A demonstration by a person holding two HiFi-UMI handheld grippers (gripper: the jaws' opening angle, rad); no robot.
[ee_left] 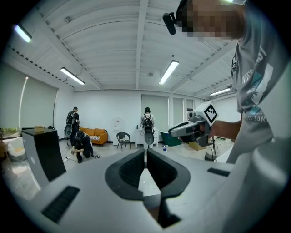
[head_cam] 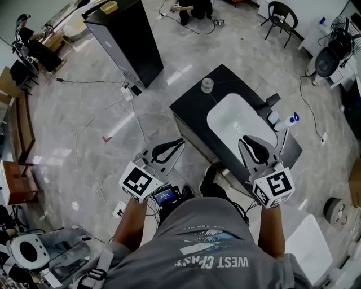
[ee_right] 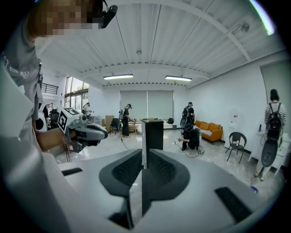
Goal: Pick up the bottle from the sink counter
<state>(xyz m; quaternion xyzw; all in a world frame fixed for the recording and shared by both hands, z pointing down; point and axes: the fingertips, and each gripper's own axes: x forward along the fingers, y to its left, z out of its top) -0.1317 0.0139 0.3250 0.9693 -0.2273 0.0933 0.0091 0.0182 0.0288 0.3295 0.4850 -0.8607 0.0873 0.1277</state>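
The sink counter (head_cam: 192, 104) is black with a white basin (head_cam: 240, 118). A white bottle (head_cam: 287, 120) with a blue cap rests at the counter's right side, beside the black tap (head_cam: 271, 101). My left gripper (head_cam: 181, 142) is held over the floor just left of the counter, shut and empty; its tips (ee_left: 145, 151) meet. My right gripper (head_cam: 243, 140) hovers over the basin's near edge, short of the bottle. Its jaws (ee_right: 145, 154) stand a narrow slit apart and are opening, with nothing between them. Neither gripper view shows the bottle.
A clear cup (head_cam: 207, 85) stands at the counter's far corner. A tall black cabinet (head_cam: 127, 39) is to the far left, with cables (head_cam: 96, 135) on the floor. A chair (head_cam: 280, 17) stands at the back. People are in the room (ee_left: 76, 136).
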